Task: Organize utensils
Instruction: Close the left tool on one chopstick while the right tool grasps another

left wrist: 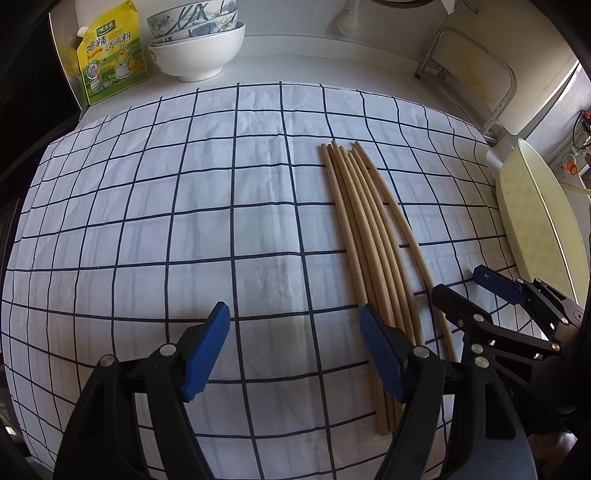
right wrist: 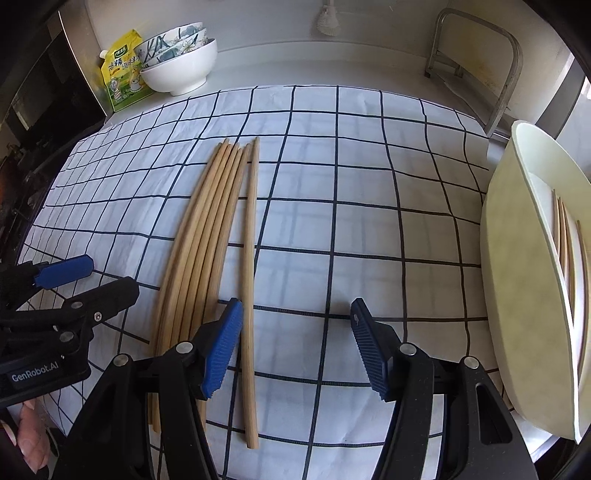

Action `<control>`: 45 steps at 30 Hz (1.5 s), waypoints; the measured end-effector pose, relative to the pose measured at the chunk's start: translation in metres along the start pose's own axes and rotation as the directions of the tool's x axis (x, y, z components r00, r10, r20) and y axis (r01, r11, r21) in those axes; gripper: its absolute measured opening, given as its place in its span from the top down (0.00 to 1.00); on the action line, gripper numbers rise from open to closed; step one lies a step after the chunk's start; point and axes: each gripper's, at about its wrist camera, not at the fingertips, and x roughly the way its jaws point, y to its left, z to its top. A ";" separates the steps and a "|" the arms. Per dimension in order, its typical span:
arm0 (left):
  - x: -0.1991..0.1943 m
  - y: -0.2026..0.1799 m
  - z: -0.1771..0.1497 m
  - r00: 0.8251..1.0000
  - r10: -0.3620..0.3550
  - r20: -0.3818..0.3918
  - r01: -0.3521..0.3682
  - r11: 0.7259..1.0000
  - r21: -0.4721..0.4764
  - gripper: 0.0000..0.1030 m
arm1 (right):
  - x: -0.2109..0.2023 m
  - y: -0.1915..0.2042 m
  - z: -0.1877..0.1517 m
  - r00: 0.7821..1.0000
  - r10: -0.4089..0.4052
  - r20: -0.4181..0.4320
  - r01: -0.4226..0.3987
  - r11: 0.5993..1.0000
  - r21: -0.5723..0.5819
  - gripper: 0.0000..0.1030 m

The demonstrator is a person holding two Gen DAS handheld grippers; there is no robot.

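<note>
Several wooden chopsticks [left wrist: 369, 240] lie bundled on the checked cloth [left wrist: 184, 221], with one chopstick [right wrist: 249, 258] lying apart to their right. My left gripper [left wrist: 293, 308] is open over bare cloth, left of the bundle, and its right finger [left wrist: 380, 350] overlaps the bundle's near ends. My right gripper [right wrist: 295, 304] is open too. The single chopstick lies on the cloth between its jaws, close to the left finger [right wrist: 221, 343], and is not pinched. A cream holder [right wrist: 517, 295] at the right edge has a few chopsticks [right wrist: 565, 251] inside.
Stacked bowls [left wrist: 199, 48] and a yellow-green seasoning pouch [left wrist: 110, 55] stand at the back left. A metal rack [right wrist: 476, 62] stands at the back right and a brush [right wrist: 327, 18] hangs on the wall. A person's hand [right wrist: 33, 435] holds the left gripper [right wrist: 109, 275].
</note>
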 end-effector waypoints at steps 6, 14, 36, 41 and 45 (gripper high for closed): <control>0.006 -0.010 -0.001 1.000 -0.001 -0.013 0.001 1.000 0.020 0.31 | -0.002 -0.012 0.000 1.000 -0.010 0.003 0.010 1.000 0.025 0.44; 0.012 -0.015 -0.001 0.999 0.031 -0.025 -0.030 0.999 0.041 0.31 | -0.007 -0.017 0.002 1.000 0.014 0.027 -0.015 0.999 0.034 0.44; 0.022 0.006 0.012 0.993 0.121 -0.012 -0.121 0.993 0.014 0.27 | 0.003 -0.005 0.003 1.000 0.011 0.014 -0.011 1.000 -0.004 0.44; 0.029 0.014 0.029 0.993 0.116 0.004 -0.116 0.993 0.013 0.27 | 0.007 0.004 0.005 0.999 -0.032 0.031 0.033 0.998 -0.048 0.44; 0.032 0.011 0.036 0.993 0.115 0.016 -0.115 0.993 0.021 0.30 | 0.008 0.010 0.005 0.998 -0.032 0.053 0.036 0.997 -0.067 0.45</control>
